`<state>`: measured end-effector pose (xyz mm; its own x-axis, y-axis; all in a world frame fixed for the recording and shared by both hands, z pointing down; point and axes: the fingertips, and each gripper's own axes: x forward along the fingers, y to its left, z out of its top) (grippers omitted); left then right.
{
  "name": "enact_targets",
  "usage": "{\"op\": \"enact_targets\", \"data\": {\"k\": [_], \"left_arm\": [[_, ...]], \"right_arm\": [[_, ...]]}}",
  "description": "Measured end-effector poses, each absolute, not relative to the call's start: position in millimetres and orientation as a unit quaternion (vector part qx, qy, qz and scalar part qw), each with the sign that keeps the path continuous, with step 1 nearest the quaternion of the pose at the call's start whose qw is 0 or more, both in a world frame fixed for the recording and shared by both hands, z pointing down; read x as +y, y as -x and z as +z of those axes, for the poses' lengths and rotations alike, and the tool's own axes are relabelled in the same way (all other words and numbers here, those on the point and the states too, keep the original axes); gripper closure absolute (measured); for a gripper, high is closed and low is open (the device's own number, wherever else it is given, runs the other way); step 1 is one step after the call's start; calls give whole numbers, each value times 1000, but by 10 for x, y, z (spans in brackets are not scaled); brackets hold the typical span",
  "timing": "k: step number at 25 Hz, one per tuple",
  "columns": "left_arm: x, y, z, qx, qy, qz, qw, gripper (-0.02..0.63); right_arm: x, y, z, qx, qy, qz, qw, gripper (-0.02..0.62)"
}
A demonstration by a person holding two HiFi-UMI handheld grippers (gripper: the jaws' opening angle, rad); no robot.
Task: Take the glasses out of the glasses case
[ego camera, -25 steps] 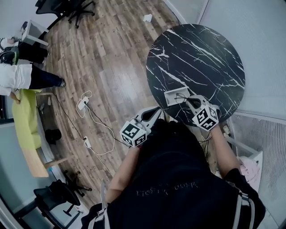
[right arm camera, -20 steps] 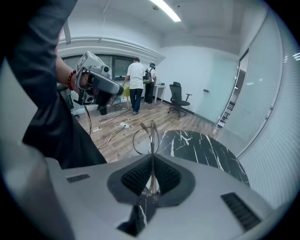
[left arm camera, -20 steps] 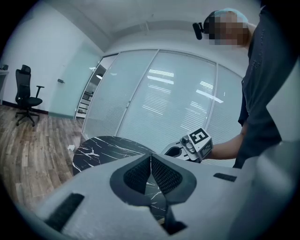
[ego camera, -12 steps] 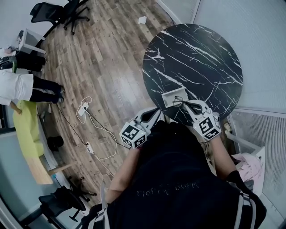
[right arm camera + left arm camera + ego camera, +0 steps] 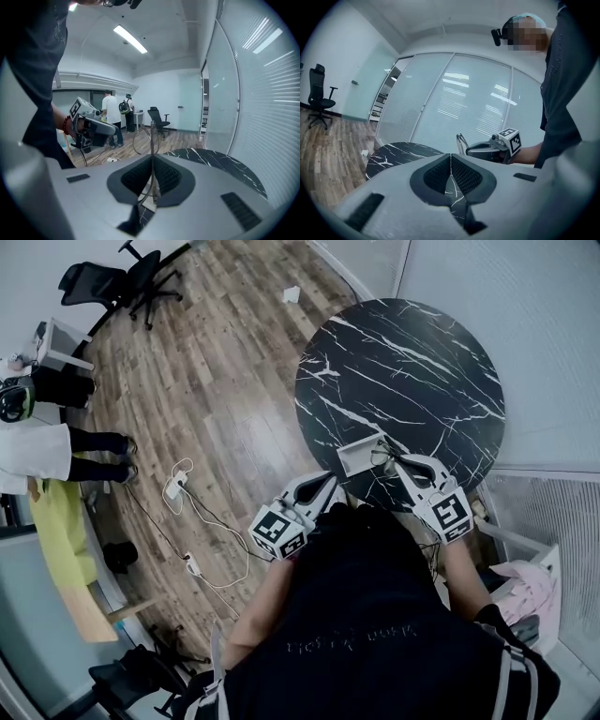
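Apparently holds the glasses [image 5: 151, 133] clamped in the right gripper [image 5: 394, 458], just above the open case [image 5: 352, 458] at the table's [image 5: 412, 362] near edge. Shows the left gripper [image 5: 450, 161] closed, empty, near left. Seems almost done; remains to carry them clear.

the counter [image 5: 412, 362] is black, veined with thin white lines like marble. the glasses case [image 5: 356, 461] is white. the glasses [image 5: 151, 133] have a thin dark wire frame. the left tool [image 5: 328, 484] and right tool [image 5: 394, 457] are pale grey with black ribbed pads [image 5: 438, 174], each bearing a cube [image 5: 279, 531] of black-and-white squares. the floor [image 5: 216, 381] is brown wood planks. the person's top [image 5: 375, 634] is black.
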<state>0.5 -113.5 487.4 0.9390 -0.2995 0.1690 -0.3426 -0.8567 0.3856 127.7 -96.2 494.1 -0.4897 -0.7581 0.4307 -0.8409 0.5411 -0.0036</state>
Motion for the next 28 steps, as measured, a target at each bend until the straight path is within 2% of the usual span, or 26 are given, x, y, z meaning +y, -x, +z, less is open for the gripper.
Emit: {"op": "enact_targets", "data": {"k": [15, 23, 28], "left_arm": [[-1258, -206, 4712, -147, -968, 34, 201, 586], [-1238, -231, 4689, -147, -970, 38, 192, 586], [-1259, -160, 4498, -170, -973, 15, 155, 586]], "right_arm": [[-945, -1370, 4417, -869, -484, 88, 62, 557], [-915, -1412, 4346, -871, -482, 82, 40, 557], [-867, -1395, 4339, -873, -480, 90, 12, 557]]}}
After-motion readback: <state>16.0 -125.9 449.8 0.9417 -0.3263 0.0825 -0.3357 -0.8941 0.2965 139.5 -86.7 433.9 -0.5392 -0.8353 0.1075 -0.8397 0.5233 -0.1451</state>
